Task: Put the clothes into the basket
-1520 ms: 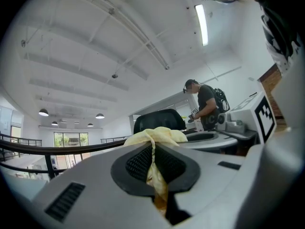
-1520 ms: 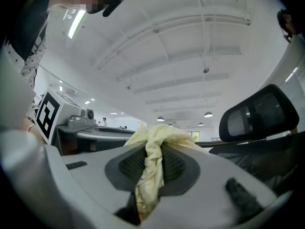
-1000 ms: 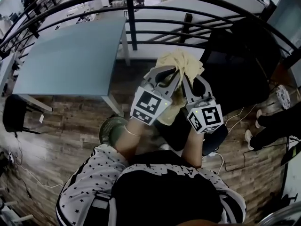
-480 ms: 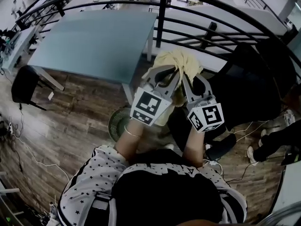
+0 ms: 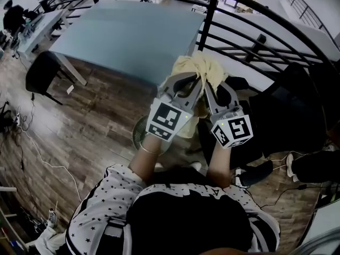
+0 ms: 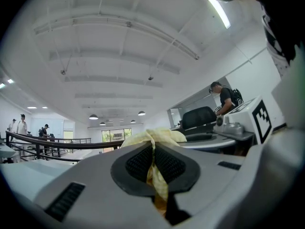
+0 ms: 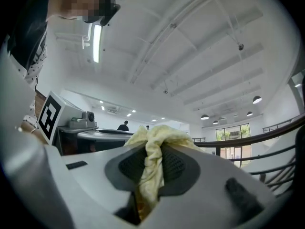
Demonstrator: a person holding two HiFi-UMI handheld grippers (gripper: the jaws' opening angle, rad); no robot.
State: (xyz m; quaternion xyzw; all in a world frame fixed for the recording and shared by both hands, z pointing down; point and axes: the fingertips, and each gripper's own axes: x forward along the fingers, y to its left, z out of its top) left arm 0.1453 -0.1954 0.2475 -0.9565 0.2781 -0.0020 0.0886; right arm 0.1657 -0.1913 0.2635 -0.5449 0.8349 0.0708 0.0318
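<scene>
**Left claw** (image 5: 197, 85): jaws all but closed, with only a thin fold of the yellow garment (image 5: 203, 69) between the ribbed pads (image 6: 138, 163). In the left gripper view the fabric runs as a narrow strip down the pad seam and bunches up beyond the tips.

**Yellow garment** (image 6: 157, 136): one crumpled piece, held in the air. It is bunched just past the tips of both claws and bridges the small gap between them. A tail hangs below and behind the left claw's marker cube.

**Right claw** (image 5: 210, 89): jaws narrowly parted and clamped on a thicker wad of the same garment (image 7: 155, 142). The pads (image 7: 174, 168) press on it from both sides. The tips lie just beside the left claw's tips and converge toward them.

**Surroundings, left to right:**
- Black chair (image 5: 43, 74): well to the left of the left claw, on the wood floor (image 5: 90, 126).
- Blue-grey table (image 5: 127, 36): ahead and left of the left claw. Its near corner is close under the tips.
- Round ribbed greenish object (image 5: 139, 134): on the floor, below and behind the left claw's cube. I cannot tell whether it is the basket.
- Black railing (image 5: 212, 20): crosses directly ahead of both claws.
- Black office chair (image 5: 289, 110): just right of the right claw and below it.

**Open room:** bare floor to the left of the left claw, between the table edge and the person's body.
</scene>
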